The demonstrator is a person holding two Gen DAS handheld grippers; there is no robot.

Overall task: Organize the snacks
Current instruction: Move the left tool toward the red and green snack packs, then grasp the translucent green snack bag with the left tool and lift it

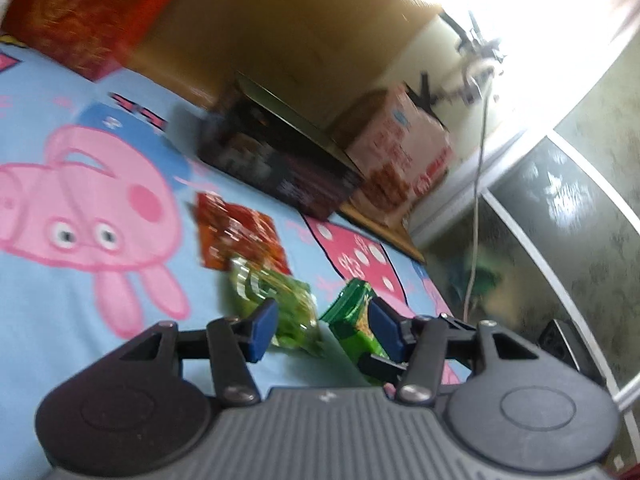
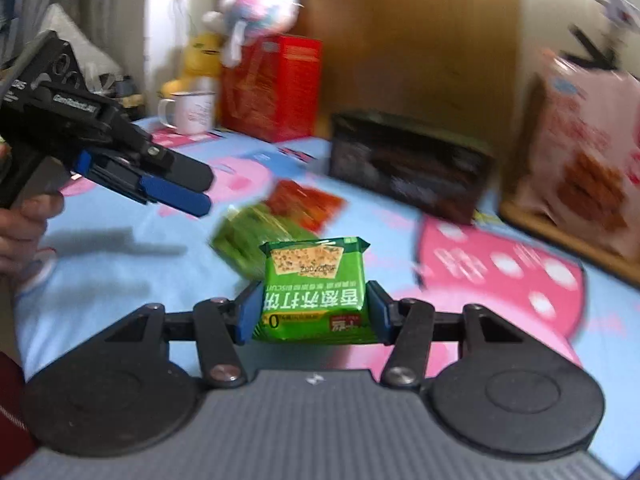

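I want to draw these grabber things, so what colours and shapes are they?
Each gripper, the left gripper and the right gripper, is mostly black, with two flat blue pads, thin black link bars with silver screws, two round black discs, and a ribbed grey body. Seen from the side, the left one has small white lettering on its black body. A bare hand holds it.

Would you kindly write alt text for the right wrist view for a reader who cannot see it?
The right gripper holds a green biscuit packet between its blue jaws above a blue cartoon-pig bedsheet. Beyond lie a green snack bag and a red snack bag; the left gripper enters from the left.
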